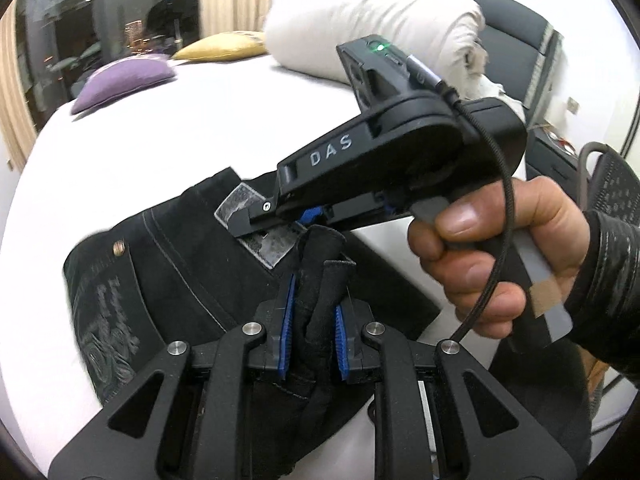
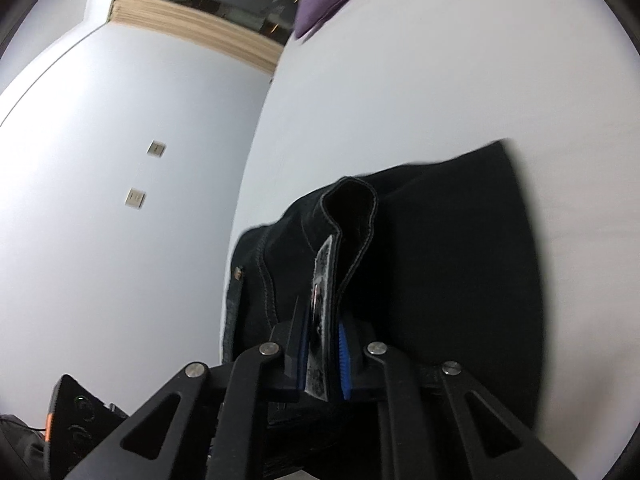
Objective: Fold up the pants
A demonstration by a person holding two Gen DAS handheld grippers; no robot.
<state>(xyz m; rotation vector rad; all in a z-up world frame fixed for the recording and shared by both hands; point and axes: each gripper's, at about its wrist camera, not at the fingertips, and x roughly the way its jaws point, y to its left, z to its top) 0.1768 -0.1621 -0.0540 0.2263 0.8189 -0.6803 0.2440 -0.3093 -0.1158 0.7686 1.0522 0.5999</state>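
Pants [image 1: 312,280] pinched between both jaws

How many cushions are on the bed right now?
2: a purple cushion at the bed's far left edge, and a yellow cushion just beyond it beside the rolled white duvet. Others may be hidden behind that duvet.
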